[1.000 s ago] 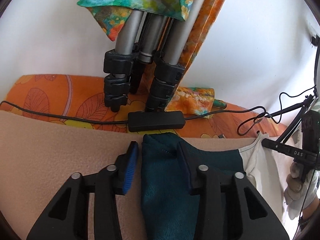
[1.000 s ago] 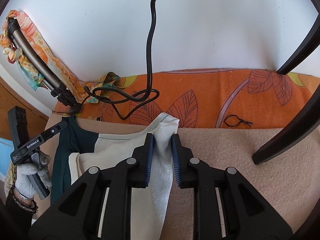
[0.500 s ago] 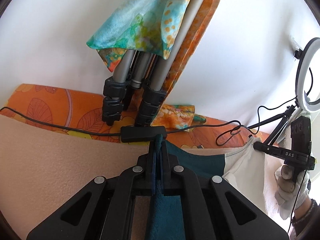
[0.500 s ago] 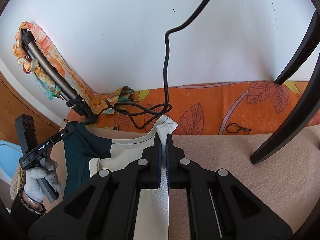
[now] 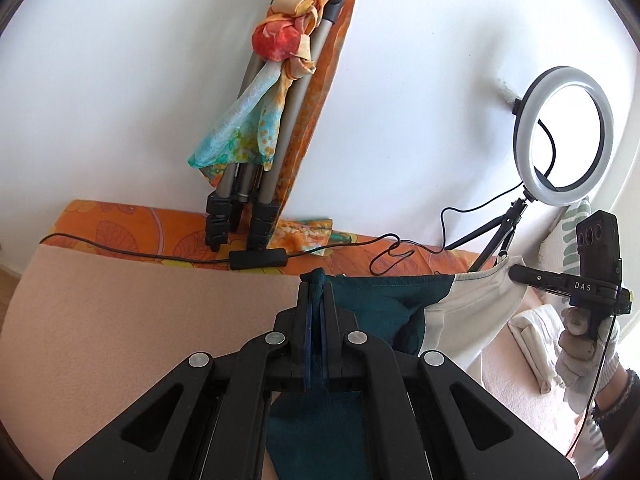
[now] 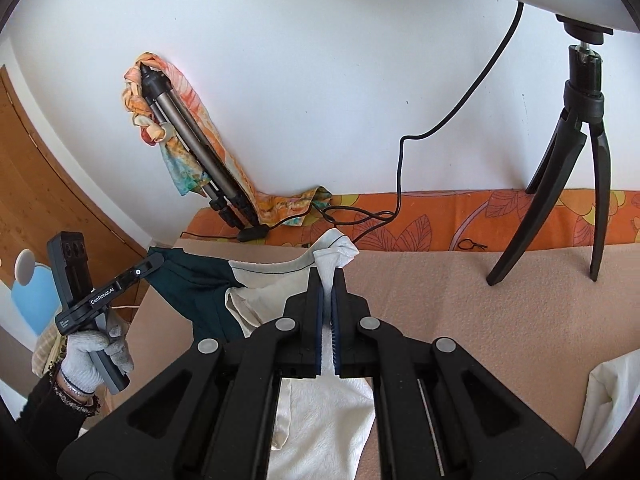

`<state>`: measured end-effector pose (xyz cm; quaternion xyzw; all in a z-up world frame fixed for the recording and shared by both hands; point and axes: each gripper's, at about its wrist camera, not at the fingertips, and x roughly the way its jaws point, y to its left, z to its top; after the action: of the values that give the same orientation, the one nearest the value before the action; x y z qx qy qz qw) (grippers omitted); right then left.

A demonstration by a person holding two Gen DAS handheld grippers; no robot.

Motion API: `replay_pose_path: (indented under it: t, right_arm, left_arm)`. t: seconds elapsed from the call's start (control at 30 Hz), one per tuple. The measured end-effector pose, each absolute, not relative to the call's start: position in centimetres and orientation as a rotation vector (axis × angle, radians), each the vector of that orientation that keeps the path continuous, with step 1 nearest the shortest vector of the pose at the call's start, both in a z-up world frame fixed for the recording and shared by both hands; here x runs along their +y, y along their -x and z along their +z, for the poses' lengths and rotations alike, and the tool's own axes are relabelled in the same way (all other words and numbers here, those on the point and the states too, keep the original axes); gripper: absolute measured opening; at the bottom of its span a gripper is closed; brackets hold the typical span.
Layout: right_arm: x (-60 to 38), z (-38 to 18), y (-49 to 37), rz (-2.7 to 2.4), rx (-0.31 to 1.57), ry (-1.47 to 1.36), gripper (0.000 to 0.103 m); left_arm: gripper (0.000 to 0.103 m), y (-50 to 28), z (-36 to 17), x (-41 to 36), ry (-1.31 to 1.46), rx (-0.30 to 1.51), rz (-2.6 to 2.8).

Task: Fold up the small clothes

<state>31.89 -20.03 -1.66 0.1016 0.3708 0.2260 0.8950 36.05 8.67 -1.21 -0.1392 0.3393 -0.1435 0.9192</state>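
Gripping, left tool (image 5: 316,312): the jaws are closed on the teal corner of the garment (image 5: 372,304), a tuft of cloth being seen above the tips.
Gripping, right tool (image 6: 329,304): the jaws are pinched together on the cream corner of the same garment, whose bunched tip is seen above them.
Garment position: a two-tone piece, teal on one side and cream on the other, is held raised and stretched between the two tools above the beige blanket (image 6: 460,312); its top edge sags slightly in the middle, and the lower part hangs out of sight under the tools.
Fold state: no fold is visible in the held piece; it is judged to be at the lift-and-spread step, with laying down and every fold still to be done.
Finished pile: pale folded cloth (image 5: 532,340) is seen beyond the garment on the right in the left wrist view; whether it is earlier work cannot be told.
Hands: each tool is held in a gloved hand (image 6: 96,350), seen from the other side's camera.
Middle distance: an orange patterned cover (image 6: 440,216) lies behind the blanket, with a black cable (image 5: 160,254) and its inline box on it.
Far: a folded tripod (image 5: 260,160) wrapped in a coloured scarf leans against the white wall, and a ring light (image 5: 564,132) stands on a small stand.
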Motion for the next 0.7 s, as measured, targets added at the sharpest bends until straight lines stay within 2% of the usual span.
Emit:
replay_pose_path:
  t: [0.4, 0.7]
  right_arm:
    - [-19.6, -0.4, -21.2, 0.506, 0.753, -0.147, 0.004]
    - [-19.1, -4.8, -12.0, 0.527, 0.79, -0.094, 0.004]
  left_arm:
    - [0.002, -25.7, 0.4, 7.6, 0.247, 0.686, -0.322]
    - [0.002, -16.8, -3.3, 7.2, 0.227, 0.762, -0.348]
